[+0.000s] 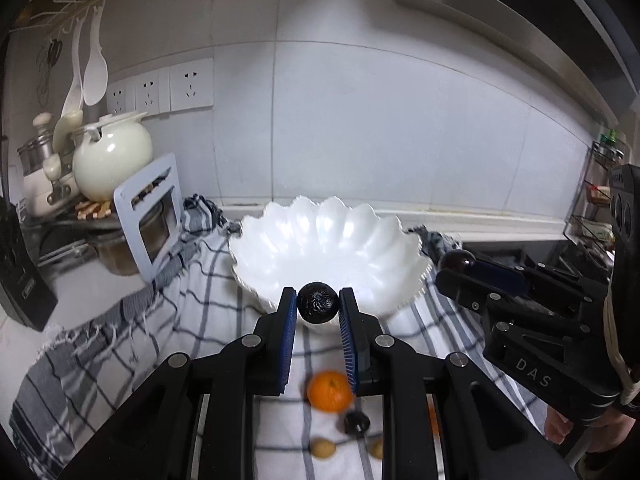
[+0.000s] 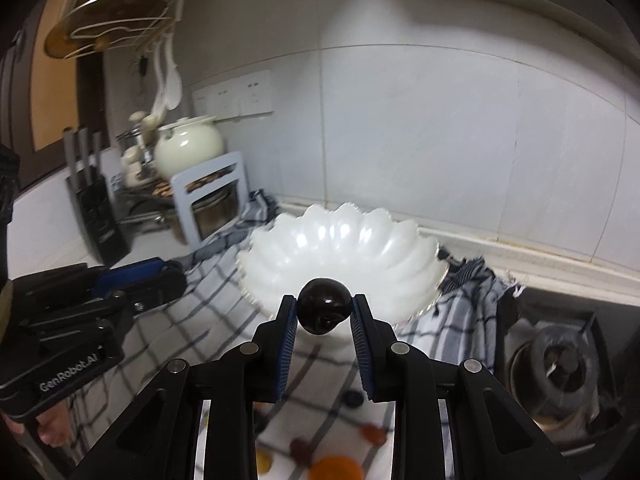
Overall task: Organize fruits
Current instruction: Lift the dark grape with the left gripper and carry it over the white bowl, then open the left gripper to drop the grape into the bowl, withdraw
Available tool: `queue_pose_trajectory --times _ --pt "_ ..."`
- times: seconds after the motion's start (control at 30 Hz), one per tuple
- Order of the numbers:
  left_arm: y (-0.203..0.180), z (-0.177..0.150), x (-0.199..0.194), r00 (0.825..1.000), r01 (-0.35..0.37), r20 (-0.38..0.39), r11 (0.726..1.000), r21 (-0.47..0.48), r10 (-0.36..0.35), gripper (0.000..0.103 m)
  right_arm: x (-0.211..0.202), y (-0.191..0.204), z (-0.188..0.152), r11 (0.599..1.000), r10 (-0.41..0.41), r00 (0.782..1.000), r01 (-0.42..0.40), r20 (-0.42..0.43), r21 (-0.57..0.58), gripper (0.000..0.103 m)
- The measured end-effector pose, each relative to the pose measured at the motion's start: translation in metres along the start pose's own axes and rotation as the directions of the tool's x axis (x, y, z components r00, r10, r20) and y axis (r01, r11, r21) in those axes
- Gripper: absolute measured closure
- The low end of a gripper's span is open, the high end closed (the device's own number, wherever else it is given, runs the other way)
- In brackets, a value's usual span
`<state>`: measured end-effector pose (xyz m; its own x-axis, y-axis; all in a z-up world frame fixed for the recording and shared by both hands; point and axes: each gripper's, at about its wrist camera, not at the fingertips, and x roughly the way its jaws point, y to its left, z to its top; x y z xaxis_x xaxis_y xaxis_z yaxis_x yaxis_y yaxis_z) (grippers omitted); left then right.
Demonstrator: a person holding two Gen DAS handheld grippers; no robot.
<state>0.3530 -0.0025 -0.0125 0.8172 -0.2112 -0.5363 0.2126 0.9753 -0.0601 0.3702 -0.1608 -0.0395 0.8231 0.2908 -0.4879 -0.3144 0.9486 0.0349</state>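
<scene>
Left wrist view: left tool (image 1: 318, 303) grips a wrinkled dark fruit (image 1: 318, 303) at the bowl's (image 1: 280, 236) six-o'clock rim; right tool (image 2: 324, 312) clamps a glossy plum (image 2: 323, 311). An orange (image 1: 330, 391) lies on the cloth (image 1: 168, 320) below.

In the left view, the near rim of the bowl (image 1: 328, 240) is hidden behind the wrinkled dark fruit (image 1: 318, 302) held between the jaws. Below the jaws, the orange (image 1: 330, 391) is blurred, and a second orange piece (image 1: 433, 420) shows only as a sliver beside the right finger. A tan fruit (image 1: 377, 449) is half covered by that finger.

In the right view, the smooth dark fruit (image 2: 323, 306) between the jaws covers part of the bowl's near rim. Under the jaws, small fruits (image 2: 374, 434) on the cloth (image 2: 192, 320) are too blurred to identify, and an orange (image 2: 335, 469) is cut by the lower edge.
</scene>
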Motion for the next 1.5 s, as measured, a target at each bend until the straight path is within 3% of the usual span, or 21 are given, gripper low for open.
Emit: queue_pose_trajectory --times 0.4,0.67,1.0,1.5 --pt "0.019 0.049 0.068 0.998 -0.037 -0.045 0.999 -0.012 0.036 0.081 0.055 -0.017 0.051 0.999 -0.04 0.999 0.04 0.006 -0.021 0.074" --pt "0.027 0.065 0.117 0.99 -0.029 -0.138 0.998 -0.06 0.021 0.081 0.104 -0.035 0.068 0.998 -0.057 0.995 0.057 -0.082 -0.01 0.074" --pt "0.031 0.073 0.182 0.965 -0.038 -0.262 0.998 -0.058 0.022 0.081 0.163 -0.058 0.075 0.997 -0.071 0.975 0.075 -0.21 0.014 0.074" --pt "0.035 0.066 0.239 0.922 -0.054 -0.386 0.998 -0.034 0.037 0.08 0.224 -0.077 0.06 0.996 -0.083 0.924 0.092 -0.373 0.006 0.074"
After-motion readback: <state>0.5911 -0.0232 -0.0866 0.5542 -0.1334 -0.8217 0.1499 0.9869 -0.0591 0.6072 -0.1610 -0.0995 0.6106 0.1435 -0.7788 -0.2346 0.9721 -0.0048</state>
